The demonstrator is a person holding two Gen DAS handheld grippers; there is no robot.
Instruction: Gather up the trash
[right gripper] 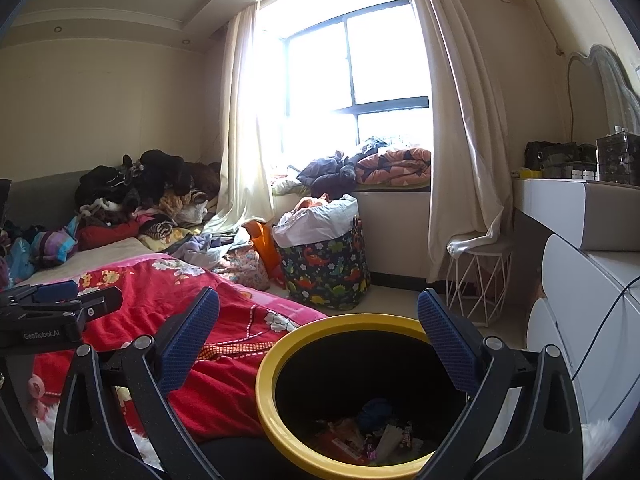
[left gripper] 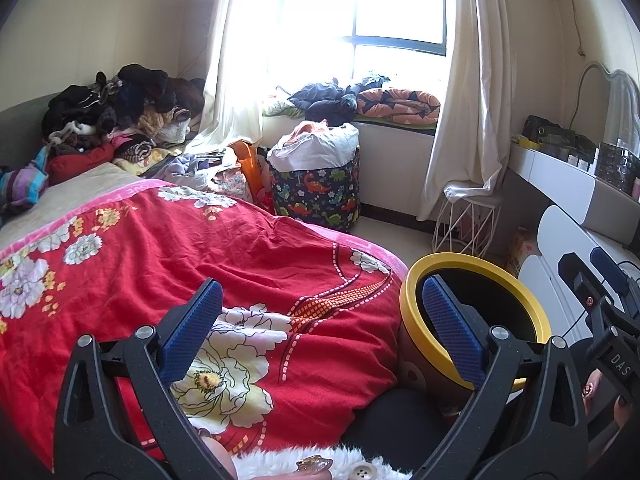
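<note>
1. Left hand-held gripper [left gripper: 320, 320]: released, blue pads spread wide with nothing between them; it hangs over the red floral bedspread [left gripper: 168, 248] in the lower half of the left wrist view, its right pad overlapping the bin's rim.
2. Right hand-held gripper [right gripper: 318, 340]: released, empty, poised above the bin's mouth at lower centre of the right wrist view.
3. Trash bin [right gripper: 272, 364]: round, yellow-rimmed, dark inside, standing just beside the bed's edge.
4. Trash [right gripper: 372, 436]: wrappers and scraps lying at the bin's bottom; individual pieces too small to tell apart.
5. Floor [right gripper: 400, 300]: a pale open strip beyond the bin, bounded left by the bed and right by the white worktop [right gripper: 560, 196].
6. Dinosaur-print basket [right gripper: 328, 268]: stuffed full, at frame centre under the window.
7. Wire stool [right gripper: 476, 276]: right of the basket, below the curtain's hem.
</note>
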